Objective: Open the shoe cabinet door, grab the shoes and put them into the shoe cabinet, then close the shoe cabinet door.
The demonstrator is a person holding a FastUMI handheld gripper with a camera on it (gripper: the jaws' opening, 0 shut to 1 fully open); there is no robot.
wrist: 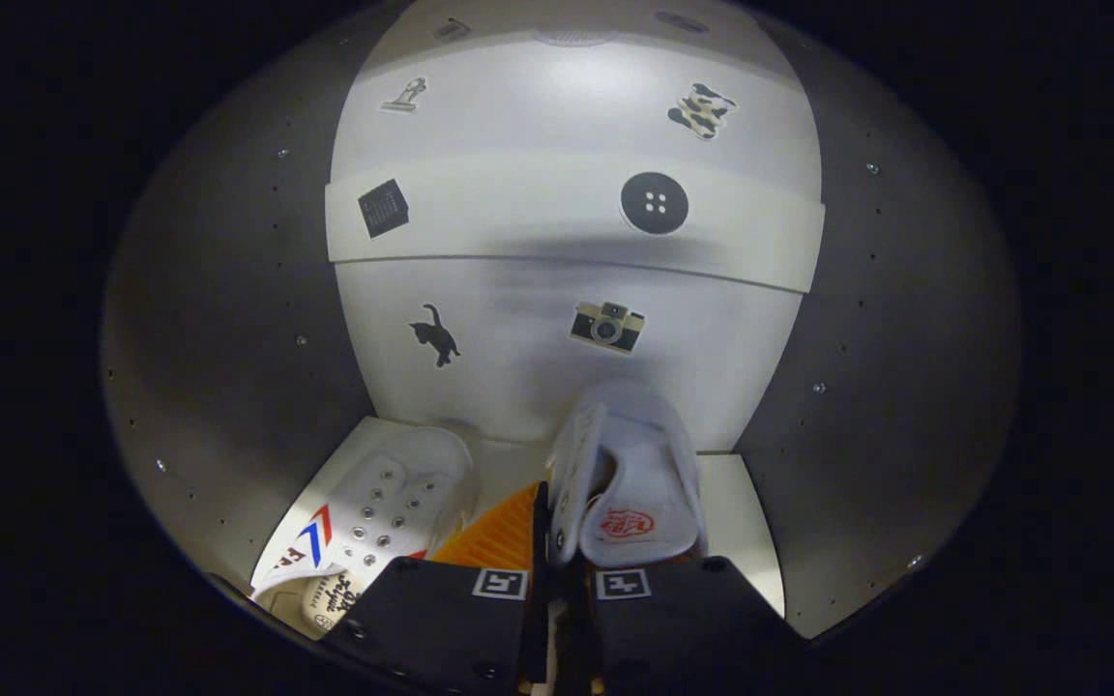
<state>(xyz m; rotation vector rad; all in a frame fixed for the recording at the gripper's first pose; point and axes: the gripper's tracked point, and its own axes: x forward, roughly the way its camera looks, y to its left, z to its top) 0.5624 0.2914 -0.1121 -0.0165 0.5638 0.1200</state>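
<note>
I am looking into the open shoe cabinet (228,319). My gripper (551,527) is shut on the side edge of a white shoe (636,483) with a red logo on its tongue. That shoe sits upright just ahead of the fingers, low over the cabinet's white floor (736,512) and near the back panel. A second white shoe (383,512), with metal eyelets and red and blue stripes, lies on the floor to the left of the fingers.
The white back panel (518,358) carries stickers: a cat, a camera, a button. A white shelf (518,217) crosses the cabinet above the shoes. Grey side walls close in left and right (886,338).
</note>
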